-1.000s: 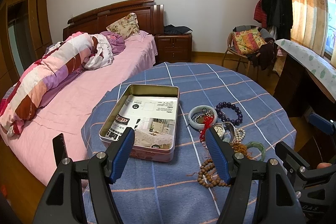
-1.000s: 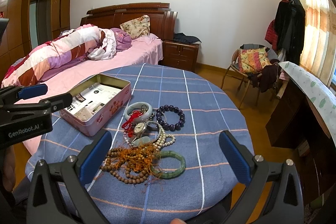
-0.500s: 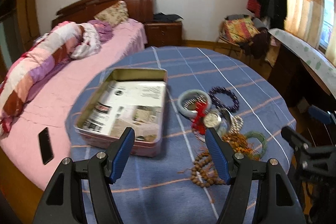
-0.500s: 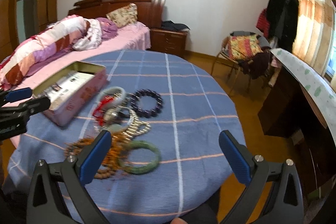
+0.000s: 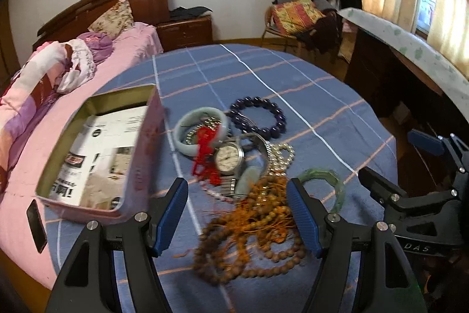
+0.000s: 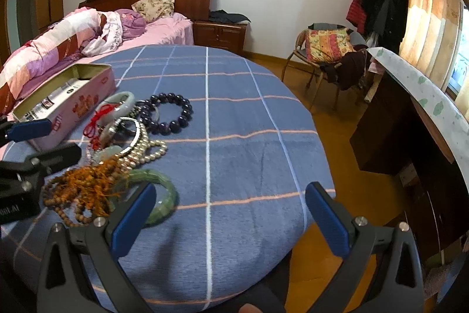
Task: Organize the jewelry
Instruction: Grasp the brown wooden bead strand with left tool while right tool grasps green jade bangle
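Observation:
A pile of jewelry lies on the blue checked tablecloth: a pale jade bangle, a dark purple bead bracelet, a wristwatch, a pearl string, a brown bead necklace with an orange tassel and a green bangle. An open pink tin box with printed paper inside stands left of the pile. My left gripper is open and empty, just above the brown beads. My right gripper is open and empty, its left finger over the green bangle.
The round table's edge drops off on the right. A pink bed with a phone on it lies close on the left. A chair with cushions and a dark desk stand to the right.
Both grippers have moved forward and down toward the jewelry pile. The left one has swung right, from the tin to over the brown beads. Both stay open.

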`<action>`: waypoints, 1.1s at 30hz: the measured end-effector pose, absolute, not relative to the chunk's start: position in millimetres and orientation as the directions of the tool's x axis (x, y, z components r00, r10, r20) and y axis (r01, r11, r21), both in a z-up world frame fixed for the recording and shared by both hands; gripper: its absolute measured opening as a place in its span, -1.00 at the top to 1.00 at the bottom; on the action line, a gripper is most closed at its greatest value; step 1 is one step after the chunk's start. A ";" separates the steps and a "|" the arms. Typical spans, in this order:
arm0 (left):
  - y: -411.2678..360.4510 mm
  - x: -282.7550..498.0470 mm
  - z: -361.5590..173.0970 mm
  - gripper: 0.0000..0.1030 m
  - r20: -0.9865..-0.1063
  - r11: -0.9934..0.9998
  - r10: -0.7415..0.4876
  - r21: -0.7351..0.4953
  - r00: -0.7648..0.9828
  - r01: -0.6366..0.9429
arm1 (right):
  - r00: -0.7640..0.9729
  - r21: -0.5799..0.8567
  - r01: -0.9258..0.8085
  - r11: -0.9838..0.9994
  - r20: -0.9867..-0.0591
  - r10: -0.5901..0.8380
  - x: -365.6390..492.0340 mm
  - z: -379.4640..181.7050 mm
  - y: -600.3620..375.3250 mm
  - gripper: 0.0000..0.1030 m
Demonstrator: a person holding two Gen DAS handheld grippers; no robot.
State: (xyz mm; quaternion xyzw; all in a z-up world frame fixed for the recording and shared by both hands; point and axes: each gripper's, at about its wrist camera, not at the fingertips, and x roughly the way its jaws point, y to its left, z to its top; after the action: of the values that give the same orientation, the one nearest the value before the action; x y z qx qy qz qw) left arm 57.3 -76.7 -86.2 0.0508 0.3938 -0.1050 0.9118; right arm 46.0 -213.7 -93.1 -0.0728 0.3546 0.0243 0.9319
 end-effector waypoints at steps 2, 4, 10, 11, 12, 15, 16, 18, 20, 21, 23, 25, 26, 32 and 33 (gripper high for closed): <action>-84.0 60.7 -91.8 -0.35 -0.742 0.970 -0.144 0.026 0.655 0.242 | 0.744 -0.114 -0.092 0.989 -0.668 -0.007 47.7 -95.5 -216.3 -1.00; -88.1 63.5 -94.7 -0.35 -0.754 0.966 -0.150 0.027 0.640 0.258 | 0.741 -0.113 -0.095 0.989 -0.672 -0.005 47.8 -97.7 -217.2 -1.00; -97.0 69.0 -106.7 -0.04 -0.773 0.955 -0.156 0.041 0.615 0.293 | 0.730 -0.116 -0.117 0.986 -0.683 0.006 48.1 -103.3 -211.6 -1.00; -98.0 68.5 -108.0 0.28 -0.777 0.951 -0.170 0.031 0.606 0.308 | 0.730 -0.118 -0.120 0.986 -0.684 0.006 47.7 -103.4 -211.2 -1.00; -100.3 68.1 -109.7 0.61 -0.785 0.943 -0.191 0.019 0.590 0.331 | 0.731 -0.119 -0.121 0.985 -0.683 0.007 48.1 -104.5 -209.8 -0.99; -101.4 64.5 -109.3 0.77 -0.781 0.932 -0.224 0.002 0.583 0.362 | 0.729 -0.119 -0.129 0.984 -0.685 0.013 48.0 -105.4 -209.0 -0.93; -99.1 63.0 -106.2 0.77 -0.773 0.933 -0.234 -0.009 0.590 0.360 | 0.728 -0.116 -0.133 0.984 -0.685 0.017 48.2 -105.3 -208.6 -0.90; -88.5 59.1 -93.9 0.78 -0.747 0.936 -0.269 -0.055 0.608 0.347 | 0.723 -0.106 -0.147 0.983 -0.690 0.033 48.9 -105.6 -206.8 -0.76; -79.4 56.0 -81.6 0.78 -0.722 0.941 -0.276 -0.067 0.635 0.333 | 0.716 -0.094 -0.170 0.981 -0.696 0.057 50.3 -105.7 -204.9 -0.63; -73.9 53.3 -74.5 0.78 -0.705 0.944 -0.271 -0.062 0.656 0.324 | 0.710 -0.088 -0.178 0.980 -0.701 0.066 51.1 -106.2 -203.6 -0.50; -64.8 50.6 -64.9 0.78 -0.684 0.949 -0.270 -0.069 0.678 0.307 | 0.698 -0.070 -0.200 0.977 -0.710 0.092 54.3 -106.5 -201.2 -0.31; -53.8 50.2 -56.1 0.78 -0.665 0.954 -0.270 -0.084 0.696 0.289 | 0.684 -0.048 -0.224 0.973 -0.719 0.122 57.2 -106.7 -196.5 -0.24; -50.3 50.6 -52.9 0.78 -0.659 0.956 -0.266 -0.086 0.704 0.280 | 0.679 -0.045 -0.238 0.970 -0.722 0.133 58.9 -106.4 -193.6 -0.21; -31.6 48.3 -37.4 0.78 -0.623 0.964 -0.252 -0.094 0.740 0.249 | 0.636 -0.069 -0.301 0.951 -0.757 0.147 66.1 -116.7 -176.8 0.15; -29.3 47.4 -35.7 0.78 -0.620 0.964 -0.252 -0.096 0.743 0.247 | 0.626 -0.063 -0.313 0.948 -0.764 0.156 66.3 -118.9 -175.7 0.35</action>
State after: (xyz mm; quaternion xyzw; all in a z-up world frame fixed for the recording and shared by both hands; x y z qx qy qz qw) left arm 47.4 -29.3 -35.7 -0.0039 0.3325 -0.1335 0.9336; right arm 66.3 -175.7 -118.9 -0.0952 0.4124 0.1307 0.8965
